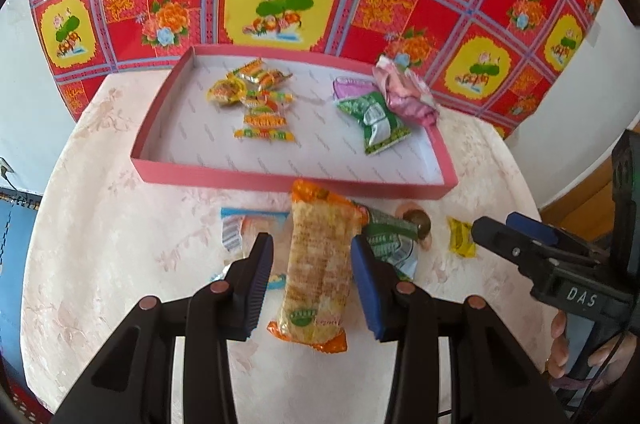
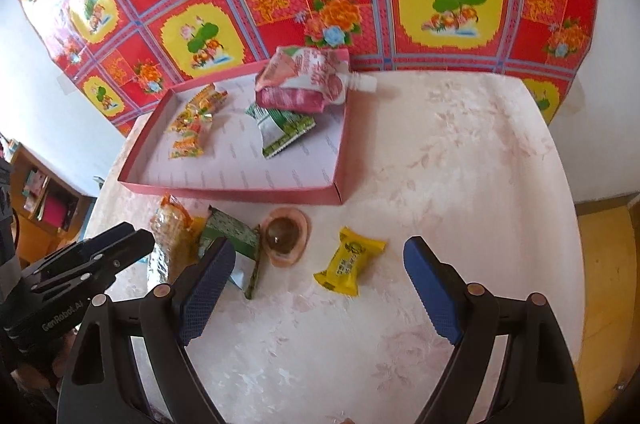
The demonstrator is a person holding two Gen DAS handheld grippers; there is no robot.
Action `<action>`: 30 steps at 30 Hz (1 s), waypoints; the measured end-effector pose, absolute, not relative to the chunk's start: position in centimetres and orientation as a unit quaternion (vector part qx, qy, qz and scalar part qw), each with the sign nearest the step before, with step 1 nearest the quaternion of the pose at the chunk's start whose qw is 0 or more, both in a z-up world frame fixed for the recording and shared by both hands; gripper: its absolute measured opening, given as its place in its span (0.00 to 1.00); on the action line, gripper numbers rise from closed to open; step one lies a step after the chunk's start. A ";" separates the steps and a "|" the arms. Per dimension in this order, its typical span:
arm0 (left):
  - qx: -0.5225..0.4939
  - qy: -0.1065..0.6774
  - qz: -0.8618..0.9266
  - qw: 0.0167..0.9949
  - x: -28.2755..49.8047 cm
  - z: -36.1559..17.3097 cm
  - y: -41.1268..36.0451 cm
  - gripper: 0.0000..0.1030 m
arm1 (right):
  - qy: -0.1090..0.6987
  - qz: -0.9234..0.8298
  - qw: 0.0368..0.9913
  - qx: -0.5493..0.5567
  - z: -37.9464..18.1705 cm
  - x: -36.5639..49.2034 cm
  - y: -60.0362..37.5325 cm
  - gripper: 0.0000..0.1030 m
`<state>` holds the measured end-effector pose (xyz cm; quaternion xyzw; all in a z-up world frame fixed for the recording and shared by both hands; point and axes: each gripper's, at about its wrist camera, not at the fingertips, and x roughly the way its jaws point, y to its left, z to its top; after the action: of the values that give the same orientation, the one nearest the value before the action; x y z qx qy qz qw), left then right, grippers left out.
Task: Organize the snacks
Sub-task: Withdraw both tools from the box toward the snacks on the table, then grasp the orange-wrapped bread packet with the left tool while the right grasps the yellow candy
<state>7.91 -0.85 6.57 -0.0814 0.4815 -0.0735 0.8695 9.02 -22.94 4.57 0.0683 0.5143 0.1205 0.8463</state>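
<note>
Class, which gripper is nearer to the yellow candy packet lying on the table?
Right. The right gripper hangs open just before the yellow candy packet; the left gripper straddles the orange snack pack, farther away.

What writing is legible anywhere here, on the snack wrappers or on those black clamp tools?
"DAS": on the right gripper, seen from the left wrist.
"GenRobot.AI": on the left gripper, seen from the right wrist.
Print on the orange packet, yellow packet and green packet: too blurred to read.
</note>
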 end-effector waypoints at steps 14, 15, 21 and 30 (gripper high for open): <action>-0.049 0.499 -0.073 0.862 7.8 4.6 -2.4 0.45 | 0.534 0.107 0.836 0.067 1.9 9.1 -23.7 0.85; -0.047 0.501 -0.073 0.861 7.9 4.4 -2.5 0.45 | 0.535 0.106 0.835 0.065 1.7 9.2 -23.7 0.85; -0.034 0.513 -0.071 0.855 7.9 3.2 -3.0 0.45 | 0.542 0.108 0.831 0.068 0.9 9.3 -23.7 0.79; -0.036 0.522 -0.068 0.849 8.3 2.2 -3.0 0.45 | 0.535 0.106 0.836 0.069 0.7 9.4 -23.8 0.62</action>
<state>8.26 -3.01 2.20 -0.0358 0.5222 -0.0676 0.8494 9.36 -23.84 0.73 0.0687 0.5348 0.1058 0.8355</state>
